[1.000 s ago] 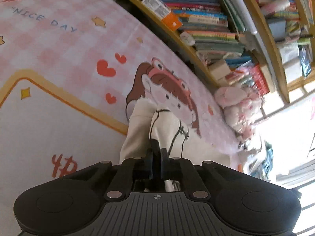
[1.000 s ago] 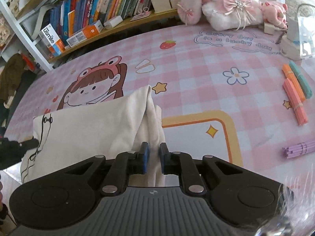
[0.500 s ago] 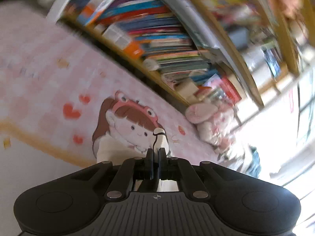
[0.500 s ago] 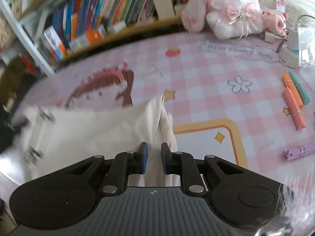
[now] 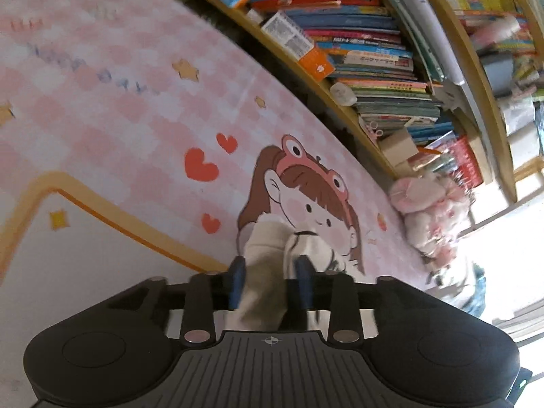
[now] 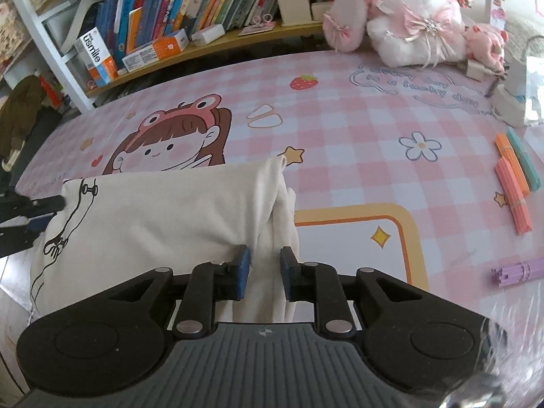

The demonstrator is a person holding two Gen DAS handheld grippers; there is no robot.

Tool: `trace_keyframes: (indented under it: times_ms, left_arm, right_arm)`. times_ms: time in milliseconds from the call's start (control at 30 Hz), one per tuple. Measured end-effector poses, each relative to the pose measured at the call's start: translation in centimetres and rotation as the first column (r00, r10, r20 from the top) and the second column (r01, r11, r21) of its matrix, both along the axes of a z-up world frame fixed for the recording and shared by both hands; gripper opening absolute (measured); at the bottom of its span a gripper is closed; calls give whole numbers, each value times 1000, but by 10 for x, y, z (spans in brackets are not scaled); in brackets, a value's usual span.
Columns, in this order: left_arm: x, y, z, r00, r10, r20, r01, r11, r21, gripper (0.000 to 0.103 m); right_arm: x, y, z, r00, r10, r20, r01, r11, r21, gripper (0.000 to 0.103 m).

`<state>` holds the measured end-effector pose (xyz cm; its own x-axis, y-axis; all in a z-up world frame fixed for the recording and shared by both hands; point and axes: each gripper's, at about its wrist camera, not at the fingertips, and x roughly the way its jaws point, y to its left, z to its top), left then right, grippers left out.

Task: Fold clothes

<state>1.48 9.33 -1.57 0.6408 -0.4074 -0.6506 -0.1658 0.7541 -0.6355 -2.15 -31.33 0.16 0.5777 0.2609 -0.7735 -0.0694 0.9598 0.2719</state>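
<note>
My right gripper (image 6: pixel 264 267) sits low in the centre of its frame, matte black with ribbed housing and blue pads; its jaws are opening, and a bunched fold of the cream T-shirt (image 6: pixel 159 210) runs up between them, the left pad at the cloth, the right one a little off it. My left gripper (image 5: pixel 270 277) is likewise opening, wider, with a soft hump of the same shirt between its blue fingers (image 5: pixel 237 280), which stand clear of it. From the right view the shirt is smooth cotton with a black line drawing near its left edge, stretched as a wide band from centre to the left of the frame, where the left gripper's black tip shows. It lies on a pink checked table mat (image 6: pixel 357 119) printed with a cartoon girl in a frog hat (image 6: pixel 176 136). Bundles of coloured sticks (image 6: pixel 513 187) lie at the right edge. A fluffy plush rabbit (image 6: pixel 408 10) and a wooden shelf of books (image 6: pixel 176 6) fill the top.
</note>
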Motion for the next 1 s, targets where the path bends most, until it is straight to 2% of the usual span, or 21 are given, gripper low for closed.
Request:
trace_keyframes:
  times_ms: [167,300,400,467,533,600,667,767,900,1000]
  left_arm:
    - [-26,-9,11,997,-68,37,67,997,46,37]
    - [-40,-18,5,997,-79,13,79,997,15,37]
    - [-45,-22,1,998,-54,18,53,999,7,36]
    - [-46,-20,0,999,-30,22,31,999,-13,32]
    - [-47,-19,0,999,-22,30,24,999,-46,12]
    - [-49,-23,5,998,-37,45,39,999,-30,3]
    - [-52,-27,12,996,-42,77,43,999,-18,3]
    - [-56,-26,16,995,-23,102,27,999,-42,3]
    - [-51,-19,-1,1000,-7,26,9,999,-49,3]
    - [-48,-19,0,1000,-12,29,13,999,-53,5]
  right_arm:
    - [-10,-9,4,1000,-18,-11,18,999,39,35]
    - [-23,-21,7,999,-44,-28,48,990,133,41]
    - [-29,-29,6,996,-74,-54,83,976,202,43]
    - [-30,-33,3,993,-93,-77,108,966,235,44]
    - [-31,-35,0,991,-102,-91,122,961,247,44]
    - [-31,-35,-2,990,-102,-97,123,960,252,44]
    - [-30,-34,-2,991,-97,-96,118,961,250,44]
    - [-31,-35,-2,992,-92,-91,112,962,248,44]
    - [-35,-37,-2,991,-99,-93,119,961,251,44]
    - [-37,-39,-2,990,-105,-97,127,958,257,45]
